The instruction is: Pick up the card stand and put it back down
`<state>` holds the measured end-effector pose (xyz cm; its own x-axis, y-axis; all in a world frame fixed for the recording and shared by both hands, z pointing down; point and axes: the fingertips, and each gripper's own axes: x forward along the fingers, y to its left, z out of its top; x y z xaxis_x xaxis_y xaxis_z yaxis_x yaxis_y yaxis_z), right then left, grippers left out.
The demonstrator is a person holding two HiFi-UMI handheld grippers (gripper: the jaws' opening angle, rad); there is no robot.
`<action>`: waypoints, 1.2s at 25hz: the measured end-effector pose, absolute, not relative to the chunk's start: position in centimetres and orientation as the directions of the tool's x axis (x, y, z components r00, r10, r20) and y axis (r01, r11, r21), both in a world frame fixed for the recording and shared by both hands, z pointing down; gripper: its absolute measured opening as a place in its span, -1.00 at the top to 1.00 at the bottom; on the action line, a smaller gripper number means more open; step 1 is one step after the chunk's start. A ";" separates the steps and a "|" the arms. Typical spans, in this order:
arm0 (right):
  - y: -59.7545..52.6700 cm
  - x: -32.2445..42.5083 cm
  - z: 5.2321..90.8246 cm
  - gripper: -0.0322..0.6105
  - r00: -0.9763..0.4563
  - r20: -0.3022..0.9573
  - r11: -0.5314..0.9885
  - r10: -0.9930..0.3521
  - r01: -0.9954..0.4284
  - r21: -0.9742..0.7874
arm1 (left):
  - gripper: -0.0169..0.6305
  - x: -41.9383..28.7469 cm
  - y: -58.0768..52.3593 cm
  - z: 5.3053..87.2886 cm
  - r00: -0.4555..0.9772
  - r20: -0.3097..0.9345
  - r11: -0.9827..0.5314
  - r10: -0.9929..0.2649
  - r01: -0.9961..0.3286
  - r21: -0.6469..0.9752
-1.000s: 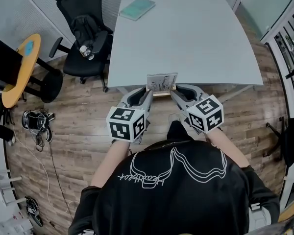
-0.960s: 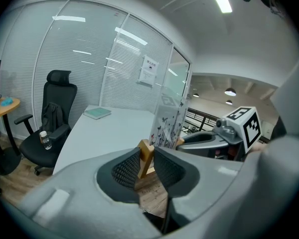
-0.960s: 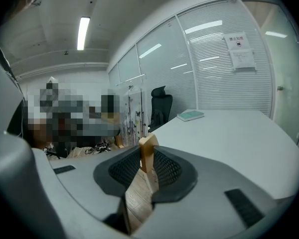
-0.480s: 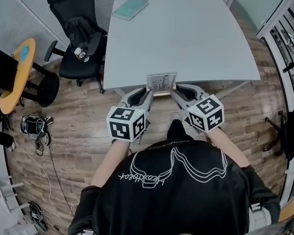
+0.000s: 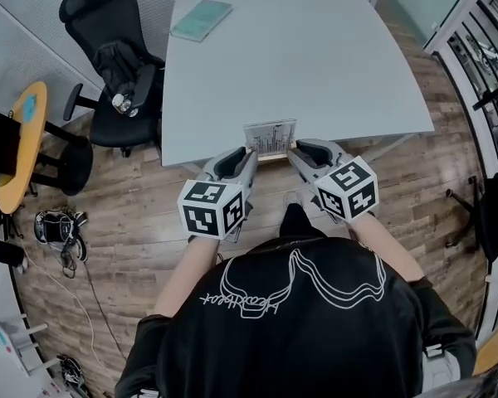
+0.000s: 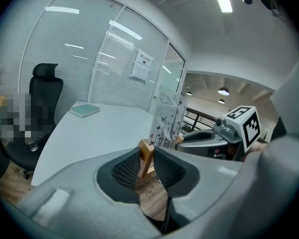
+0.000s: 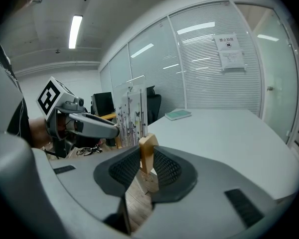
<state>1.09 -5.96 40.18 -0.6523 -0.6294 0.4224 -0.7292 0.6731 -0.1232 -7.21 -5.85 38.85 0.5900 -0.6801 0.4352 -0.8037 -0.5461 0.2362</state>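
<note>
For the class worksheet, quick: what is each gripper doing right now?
Left gripper: closed on one wooden end of the card stand.
Right gripper: closed on the stand's other wooden end.

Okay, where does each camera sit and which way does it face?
Head view: on the person's head, looking steeply down at the white table; shows their black shirt and forearms.
Left gripper view: on the left gripper, facing across the table, office chair at left; jaws clamp the card stand.
Right gripper view: on the right gripper, facing the glass wall; jaws clamp the stand's other end.
Shared: both gripper views show the teal book.
</note>
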 end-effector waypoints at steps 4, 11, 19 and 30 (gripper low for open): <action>-8.0 2.7 40.7 0.63 -0.642 0.431 0.660 -0.635 -0.740 -0.130 | 0.67 -5.6 -8.0 39.3 0.601 0.441 -0.556 -0.667 -0.795 0.243; -11.7 4.9 41.8 0.64 -0.629 0.451 0.645 -0.633 -0.751 -0.142 | 0.67 -3.4 -11.8 40.5 0.607 0.460 -0.558 -0.648 -0.790 0.255; -17.2 5.8 43.1 0.64 -0.623 0.472 0.641 -0.624 -0.753 -0.148 | 0.67 -2.6 -17.0 42.3 0.605 0.480 -0.546 -0.635 -0.791 0.276; -23.5 6.0 47.2 0.65 -0.622 0.514 0.636 -0.591 -0.751 -0.178 | 0.67 -2.3 -23.0 46.1 0.596 0.522 -0.525 -0.610 -0.798 0.297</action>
